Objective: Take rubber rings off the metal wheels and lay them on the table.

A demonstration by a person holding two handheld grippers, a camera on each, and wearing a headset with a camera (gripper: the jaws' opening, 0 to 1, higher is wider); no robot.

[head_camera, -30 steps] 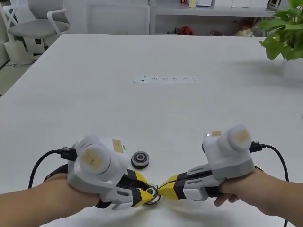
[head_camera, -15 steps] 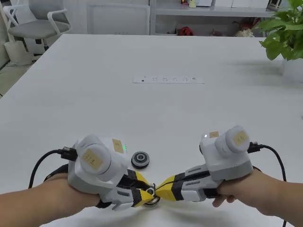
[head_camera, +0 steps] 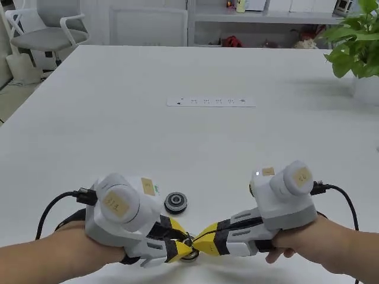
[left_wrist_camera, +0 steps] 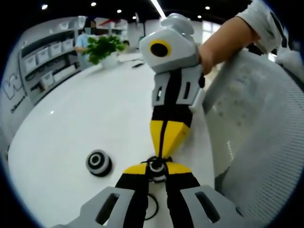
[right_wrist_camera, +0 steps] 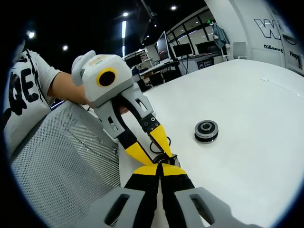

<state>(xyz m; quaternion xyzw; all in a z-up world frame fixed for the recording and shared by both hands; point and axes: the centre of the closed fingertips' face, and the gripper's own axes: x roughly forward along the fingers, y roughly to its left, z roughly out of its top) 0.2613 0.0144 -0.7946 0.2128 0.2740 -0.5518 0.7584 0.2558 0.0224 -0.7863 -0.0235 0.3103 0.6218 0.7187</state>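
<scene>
My left gripper [head_camera: 182, 246] is shut on a small metal wheel [left_wrist_camera: 156, 166] just above the table's near edge. Tip to tip with it, my right gripper [head_camera: 199, 242] is pinched shut on that wheel's rim, where its black rubber ring sits. In the left gripper view the right gripper [left_wrist_camera: 161, 151] comes down from above onto the wheel. From the right gripper view, the left gripper [right_wrist_camera: 160, 148] reaches in from the upper left. A second wheel [head_camera: 176, 202] with its black ring lies flat on the table a little behind the tips. A thin black loop [left_wrist_camera: 156, 208] lies under my left jaws.
A white power strip [head_camera: 211, 101] lies across the middle of the white table [head_camera: 189, 148]. A potted plant [head_camera: 355, 41] stands at the far right and an office chair [head_camera: 47, 32] at the far left. A mesh chair back [left_wrist_camera: 256, 128] is close behind the grippers.
The head camera has tipped slightly, so everything sits lower in the picture. Both grippers stay tip to tip on the held wheel; the second wheel has not moved.
</scene>
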